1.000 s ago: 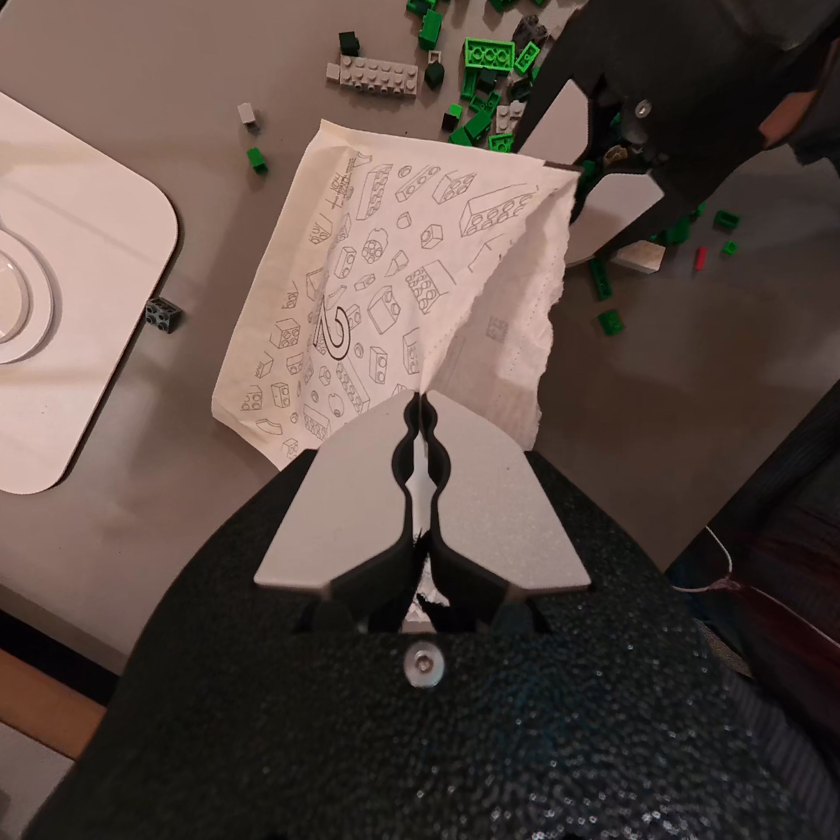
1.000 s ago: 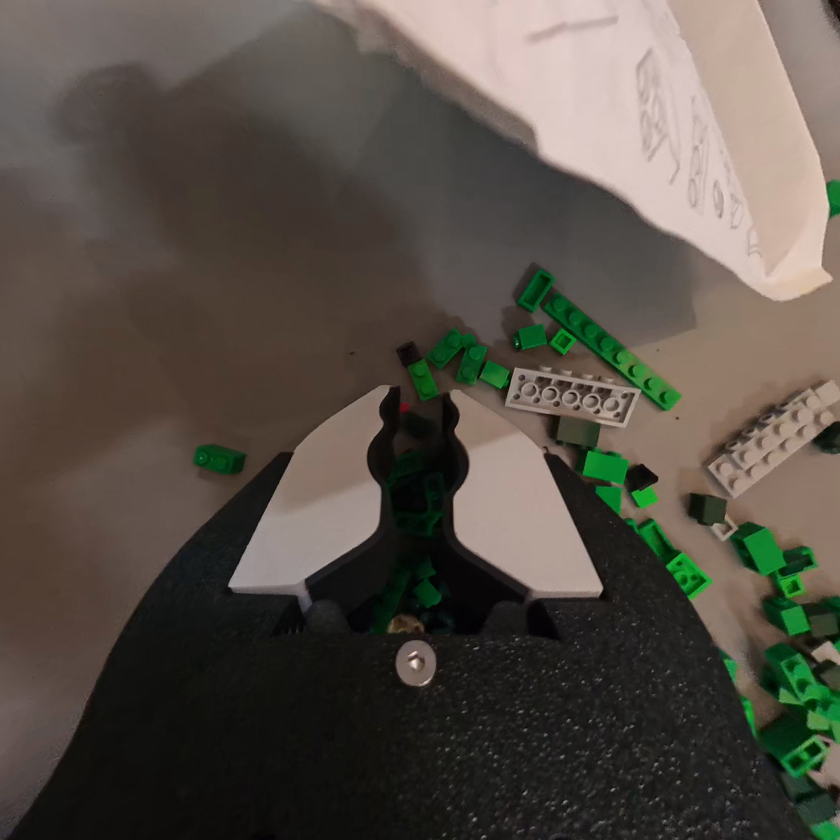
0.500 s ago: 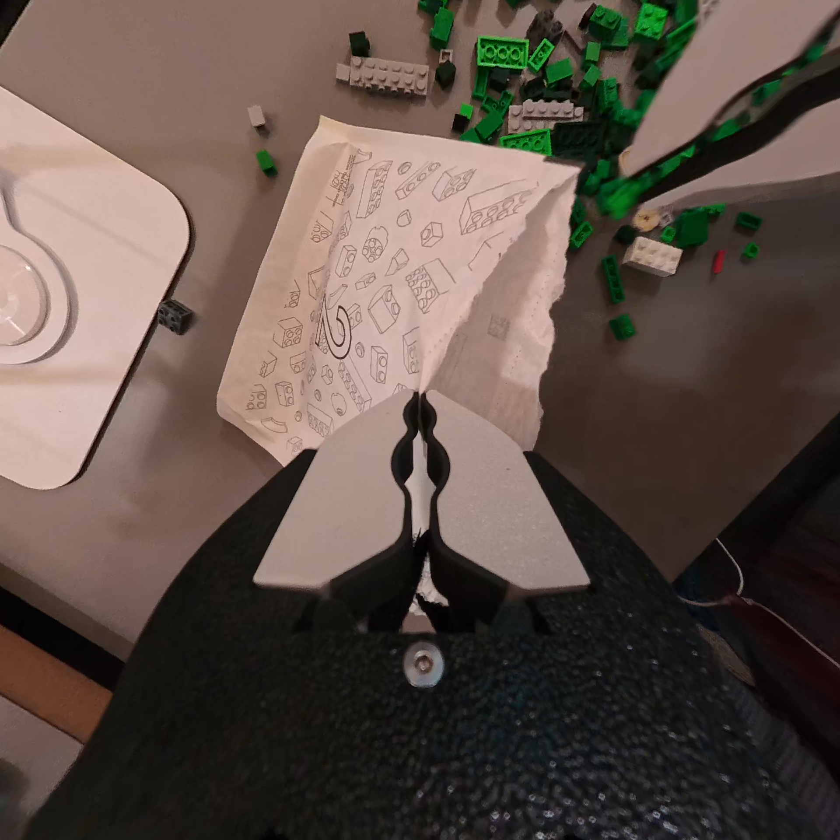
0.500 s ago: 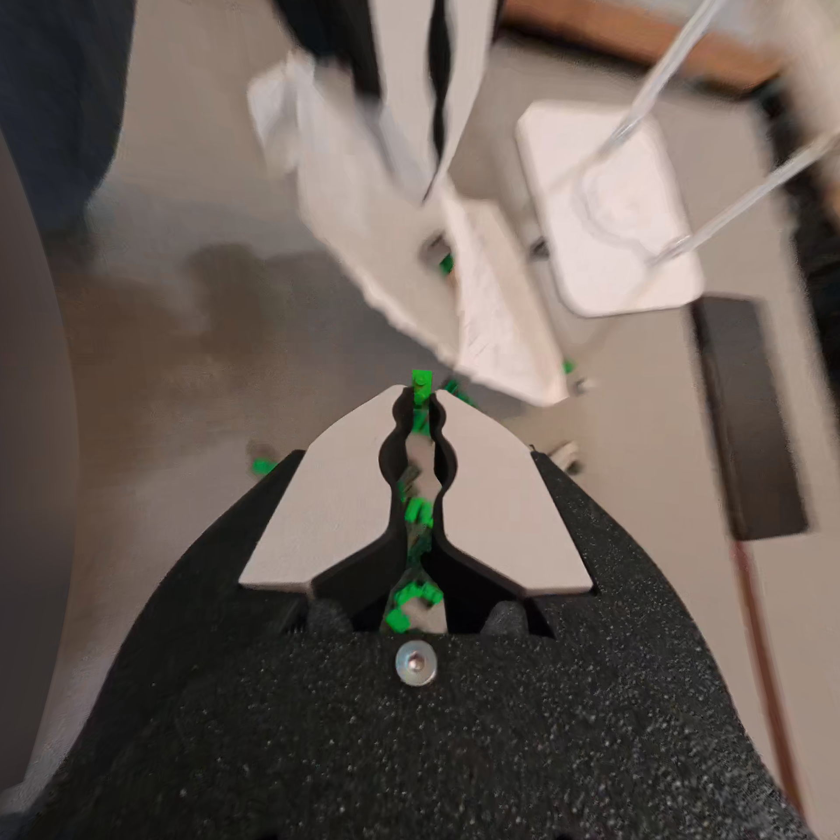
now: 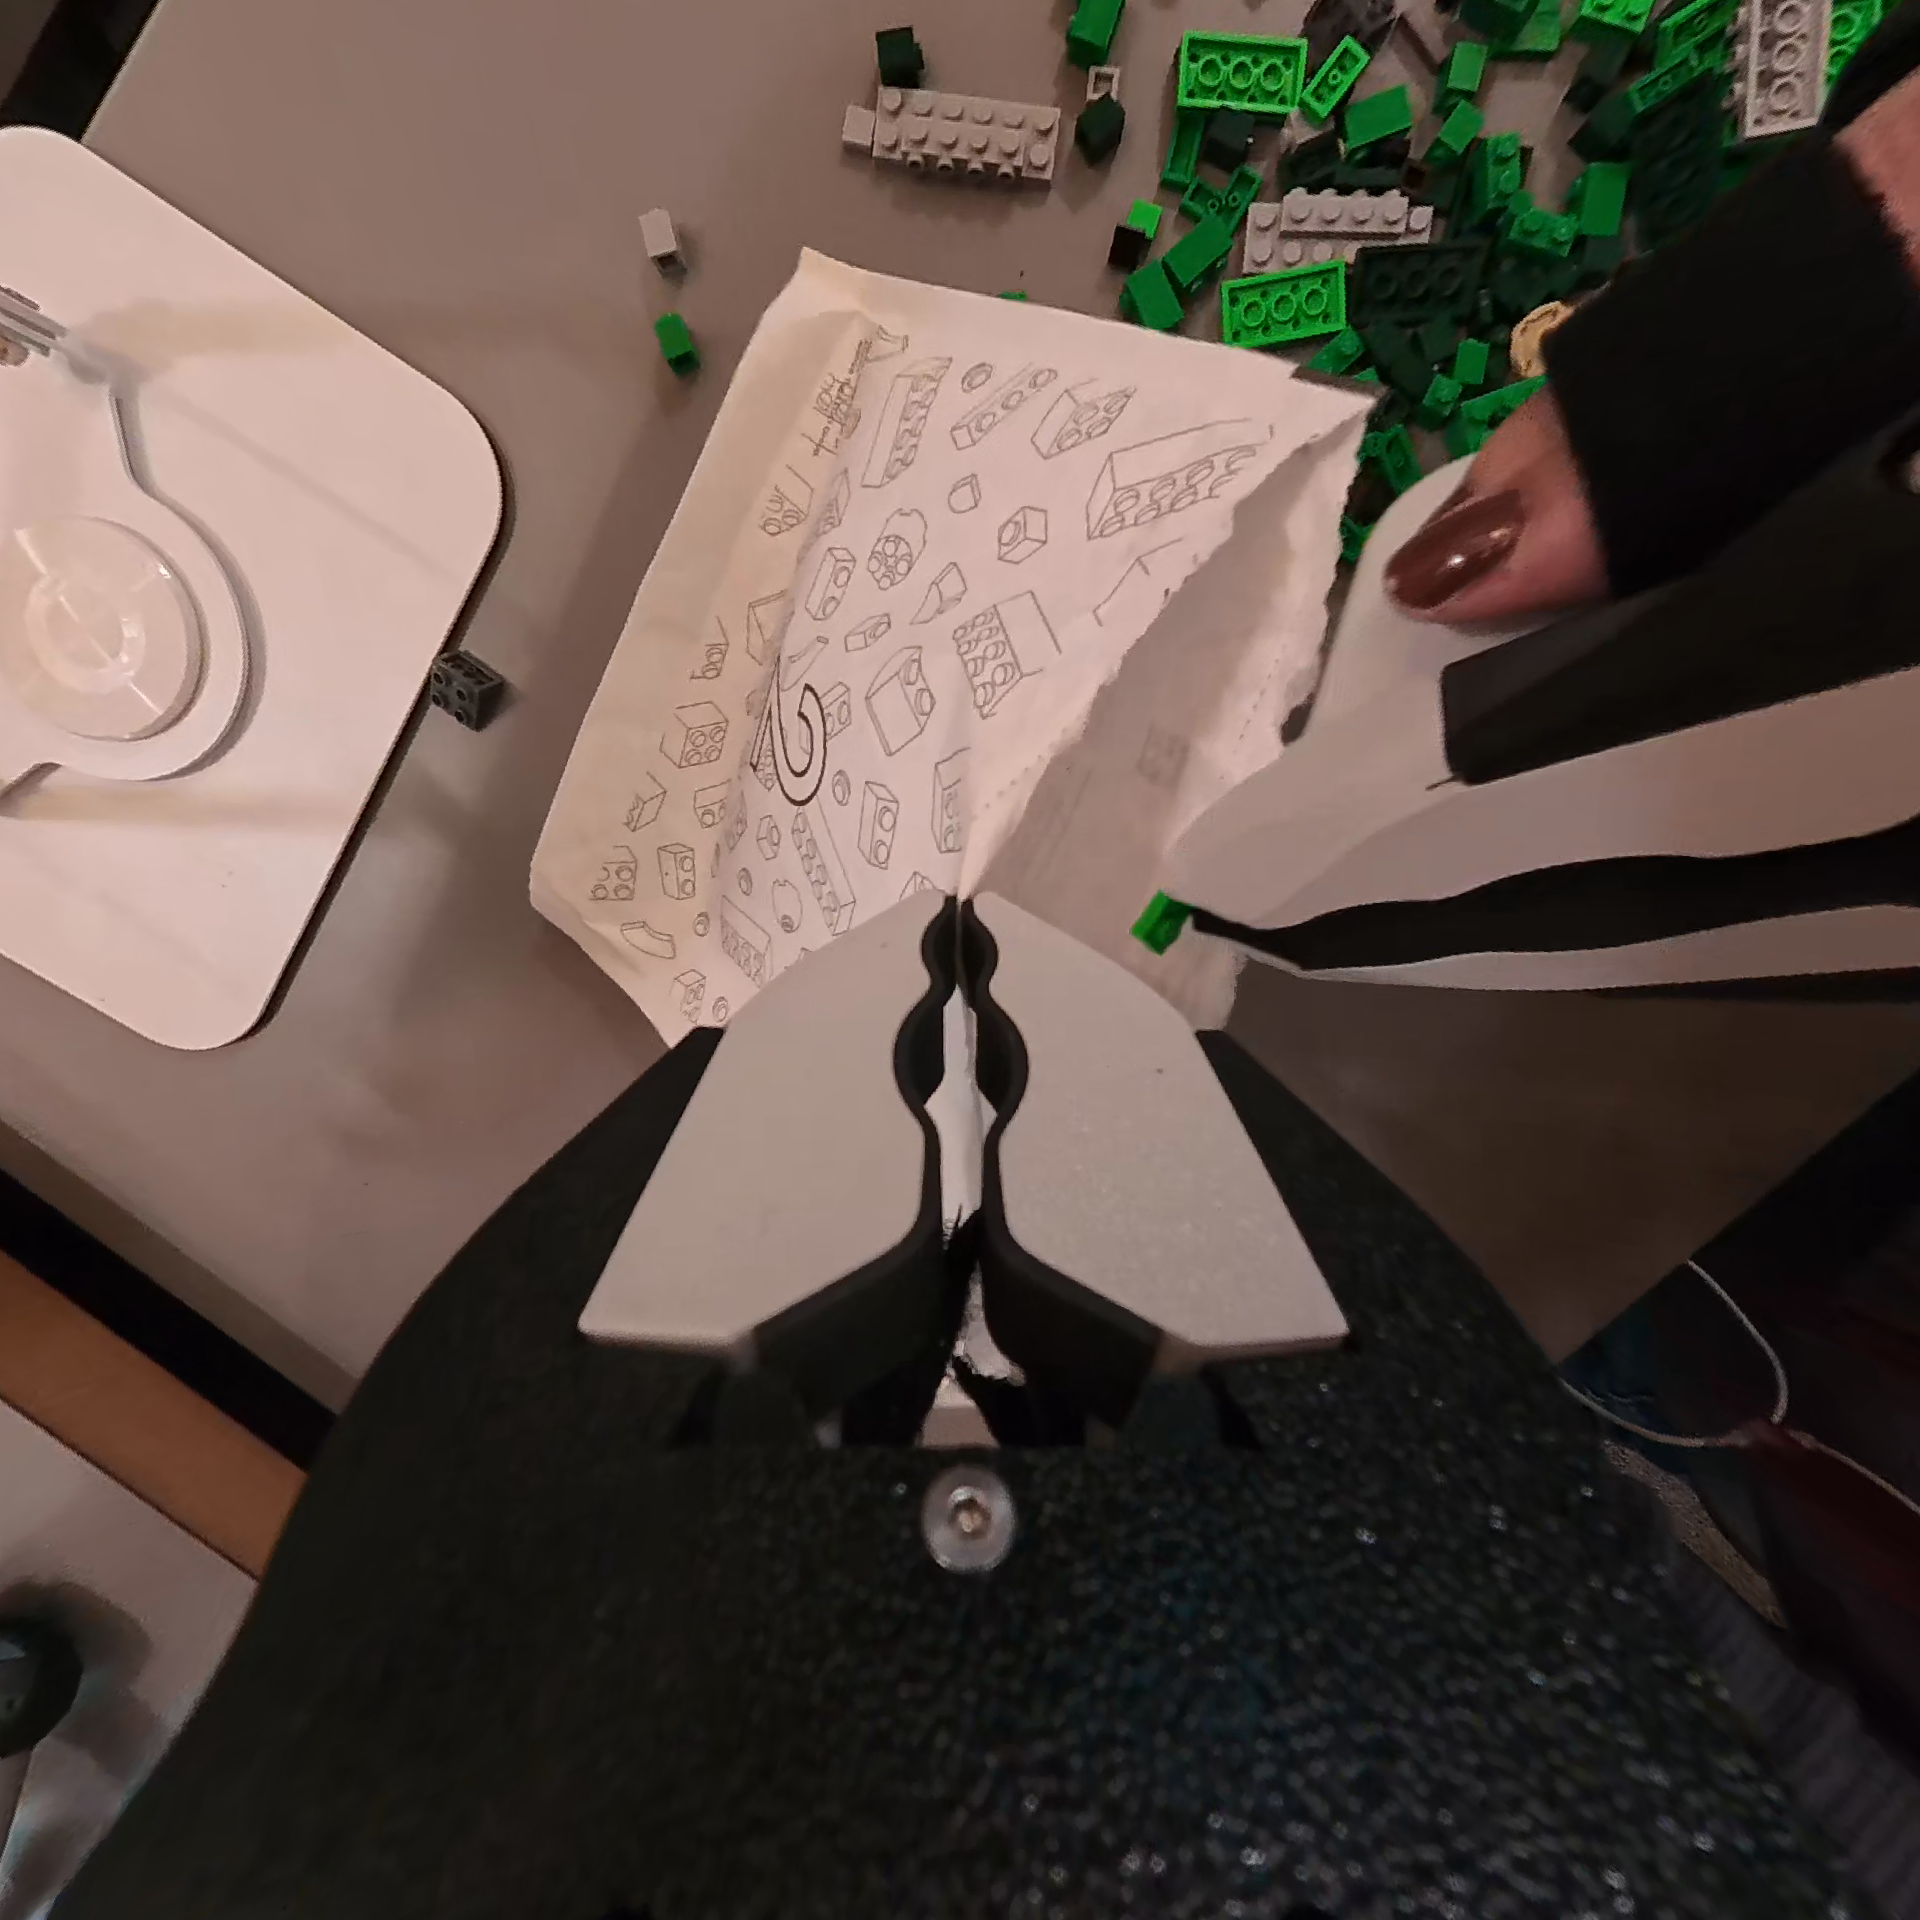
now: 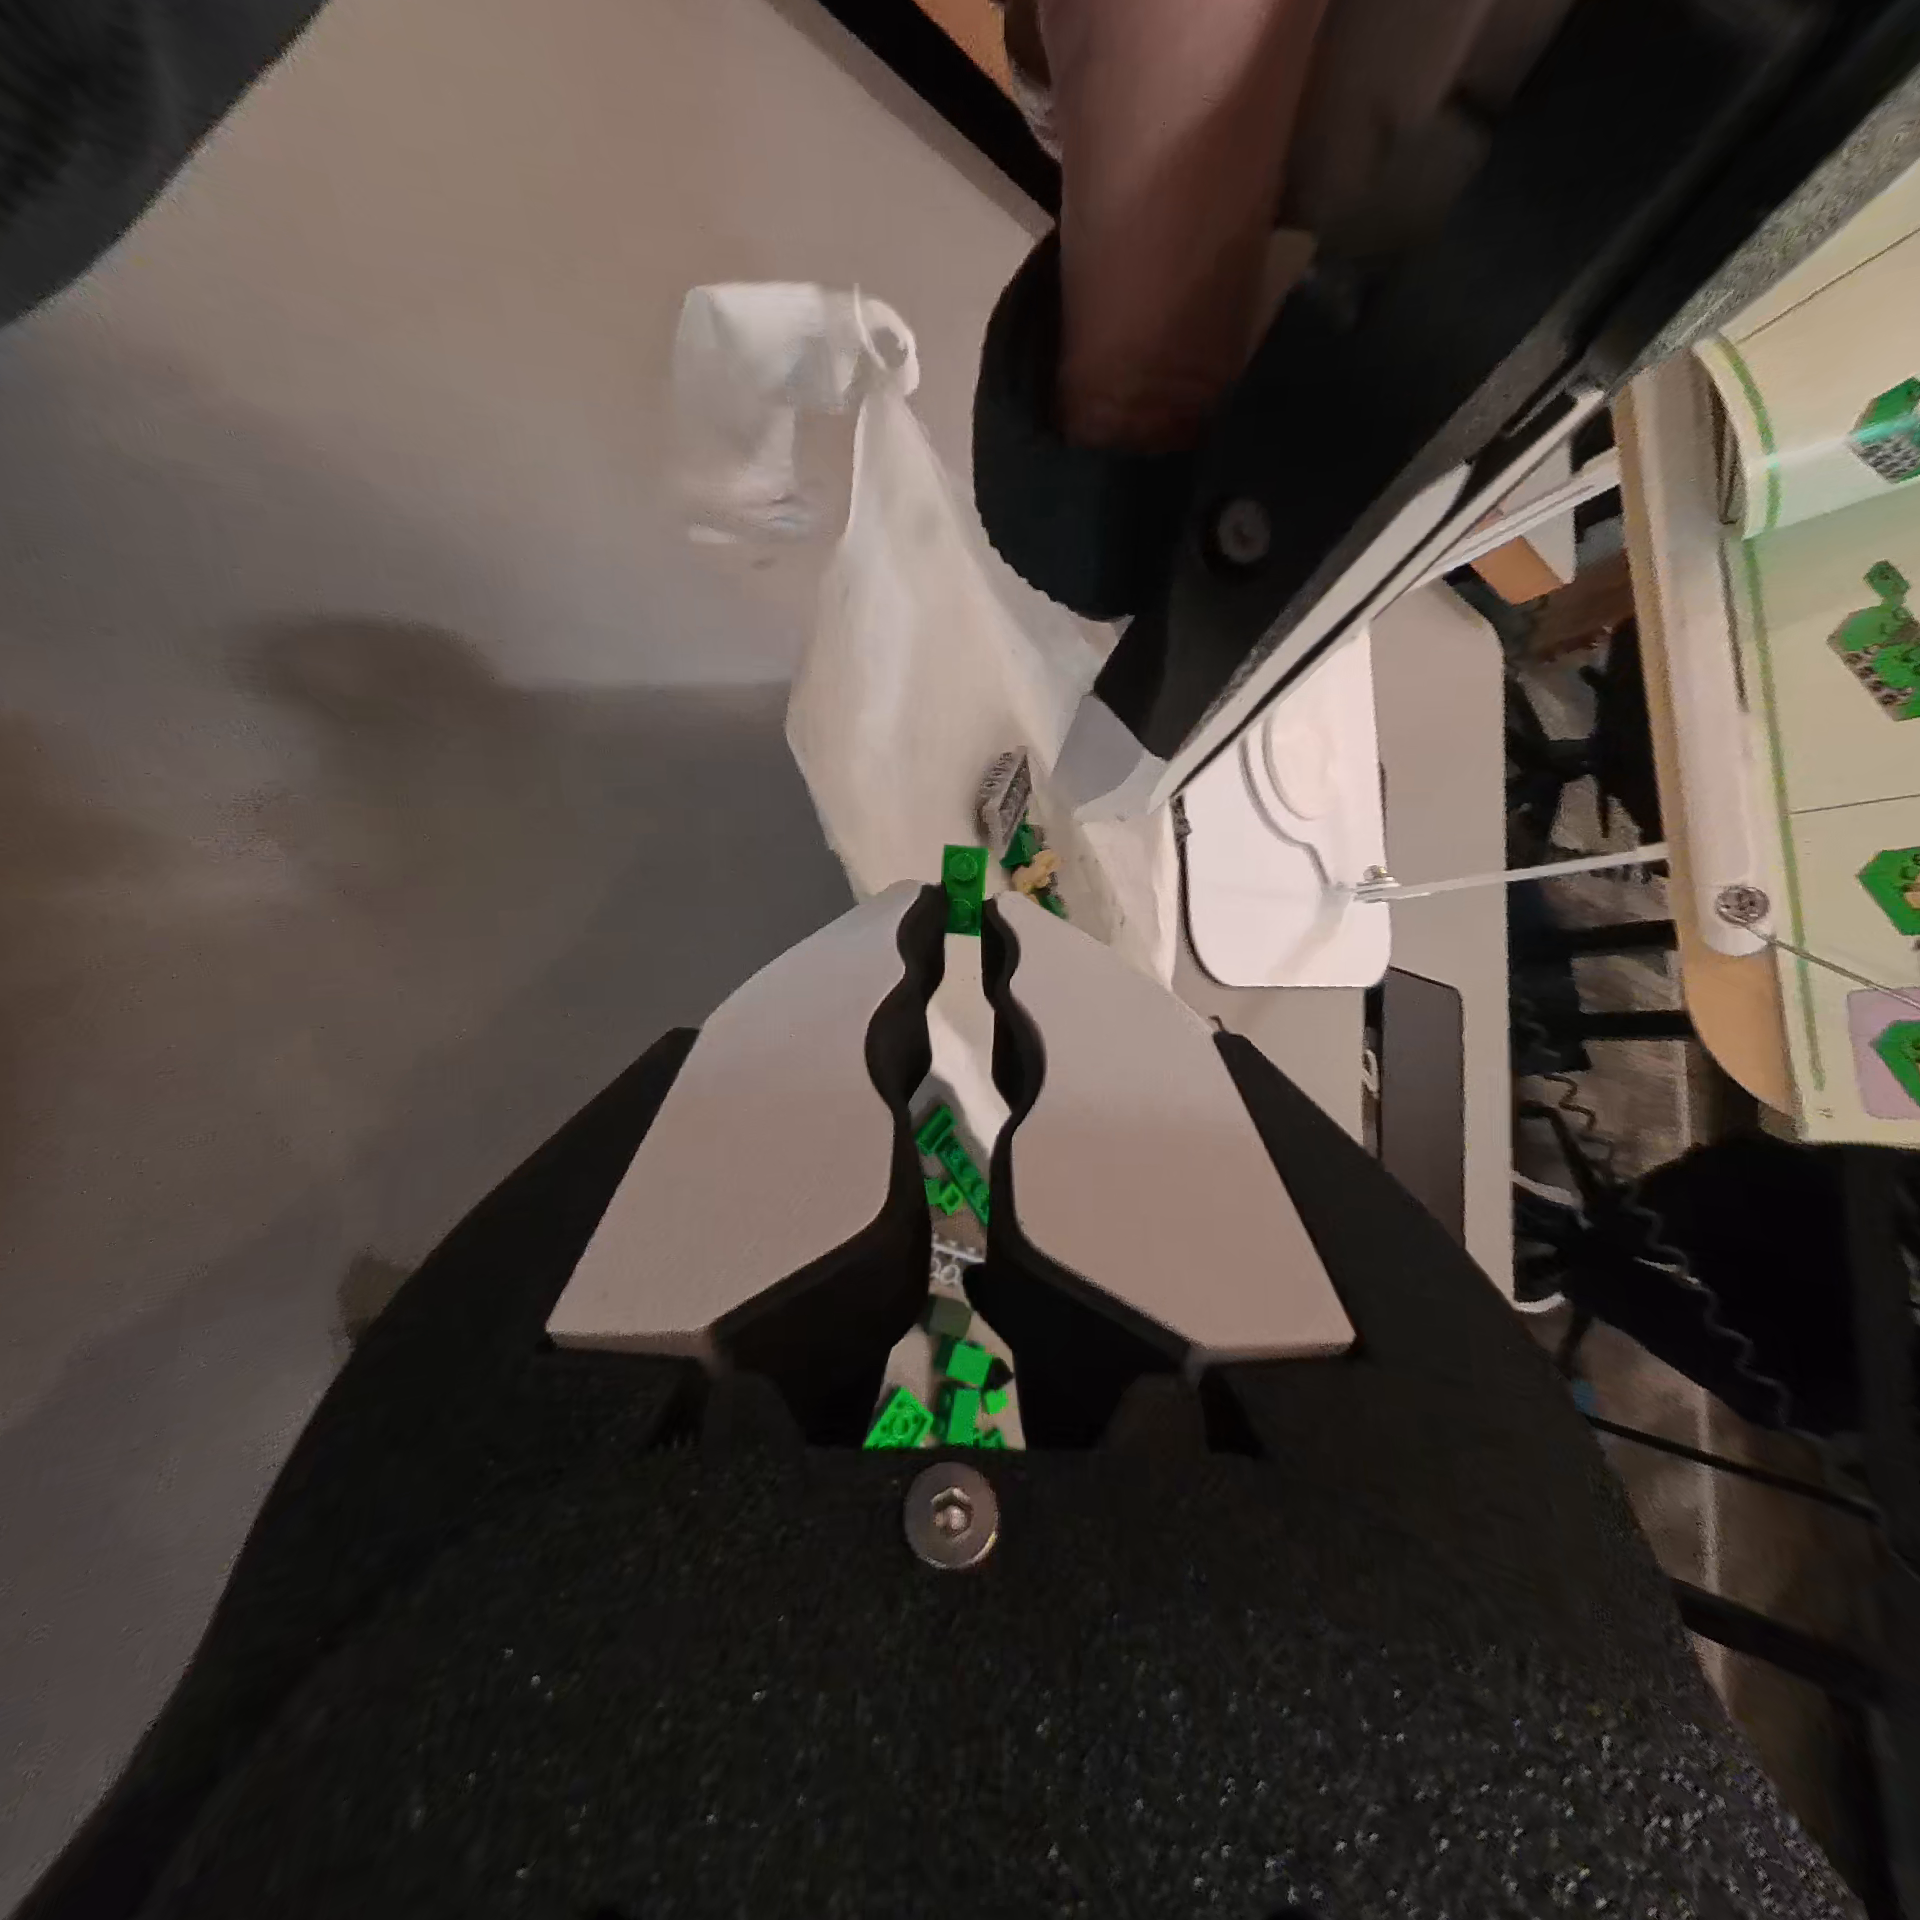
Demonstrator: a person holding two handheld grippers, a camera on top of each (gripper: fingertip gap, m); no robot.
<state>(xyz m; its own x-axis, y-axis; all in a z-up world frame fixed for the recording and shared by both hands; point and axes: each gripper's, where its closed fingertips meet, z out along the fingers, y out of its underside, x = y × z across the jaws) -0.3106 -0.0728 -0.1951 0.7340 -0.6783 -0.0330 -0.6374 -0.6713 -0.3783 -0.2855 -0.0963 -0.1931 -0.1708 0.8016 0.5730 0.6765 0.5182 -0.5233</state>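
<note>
My left gripper (image 5: 961,914) is shut on the rim of a white paper bag (image 5: 883,623) printed with brick drawings and holds its mouth open above the grey table. My right gripper (image 6: 961,904) is shut on a small green brick (image 6: 961,883) right at the bag's opening (image 6: 914,675). Several bricks lie inside the bag (image 6: 1006,805). In the left wrist view the right gripper (image 5: 1184,920) comes in from the right with the green brick (image 5: 1162,922) at its tip, close beside my left fingertips. A hand (image 5: 1475,551) rests on the right gripper.
A pile of green and grey bricks (image 5: 1455,208) lies at the far right of the table. A long grey brick (image 5: 961,130) and a few loose small ones lie nearby. A white stand base (image 5: 260,727) sits on the left. A booklet with green pictures (image 6: 1818,520) lies beyond. The tips of both grippers are at nearly the same place.
My right gripper has left the brick pile and swung over to the bag's mouth with the green brick. My left gripper has kept hold of the bag and stayed in place.
</note>
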